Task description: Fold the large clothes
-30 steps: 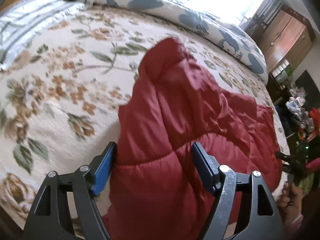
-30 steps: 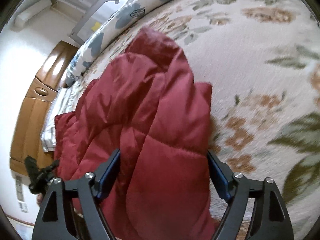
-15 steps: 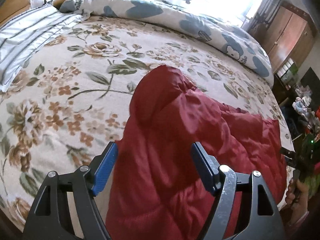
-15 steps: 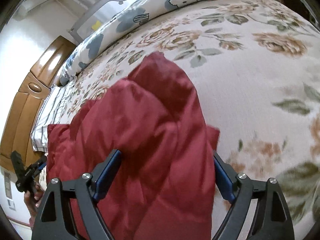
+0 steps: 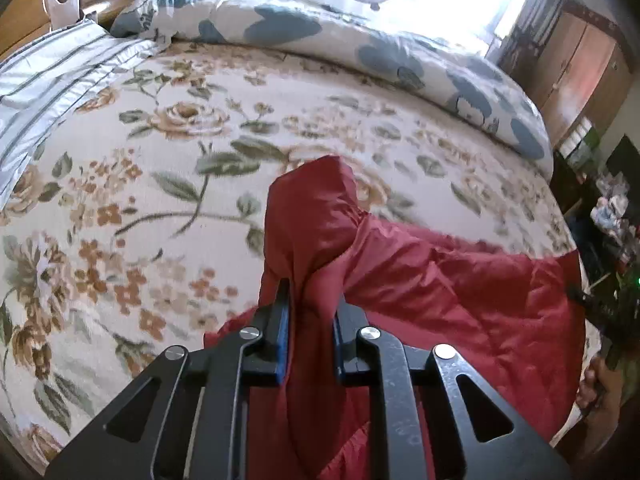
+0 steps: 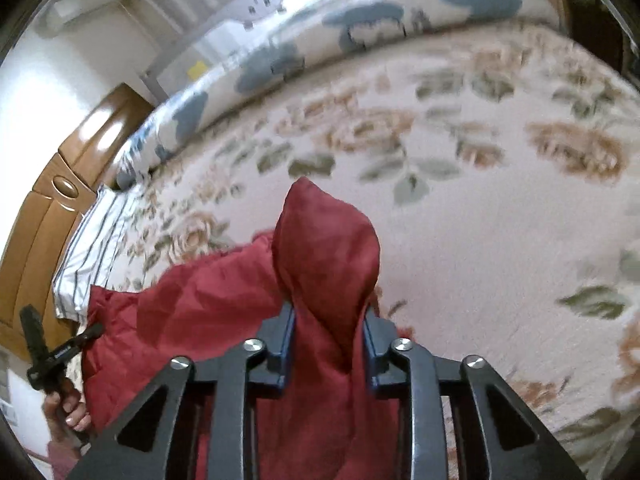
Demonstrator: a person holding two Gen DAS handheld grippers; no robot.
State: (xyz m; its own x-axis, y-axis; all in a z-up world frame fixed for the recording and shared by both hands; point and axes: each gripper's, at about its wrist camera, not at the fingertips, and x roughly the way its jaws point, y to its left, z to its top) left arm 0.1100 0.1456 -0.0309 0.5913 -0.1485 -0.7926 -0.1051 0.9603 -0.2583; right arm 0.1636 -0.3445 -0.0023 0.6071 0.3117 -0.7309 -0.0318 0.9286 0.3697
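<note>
A large red quilted garment point(image 5: 440, 292) lies on a floral bedspread point(image 5: 160, 168), near the bed's front edge. My left gripper point(image 5: 312, 300) is shut on a bunched corner of the red garment, which stands up between the blue pads. In the right wrist view, my right gripper point(image 6: 328, 312) is shut on another bunched corner of the same garment point(image 6: 200, 304), lifted above the bedspread point(image 6: 480, 220). The cloth sags between the two grippers. Each gripper shows small at the other view's edge.
A rolled blue-and-white duvet point(image 5: 360, 44) lies along the far side of the bed. A striped pillow point(image 5: 52, 80) sits at the head by a wooden headboard point(image 6: 48, 208). Wooden wardrobes point(image 5: 576, 60) and clutter stand beyond the foot.
Both grippers went from open around the red cloth to shut on it. Both have pulled back and up, lifting bunched corners and baring more bedspread.
</note>
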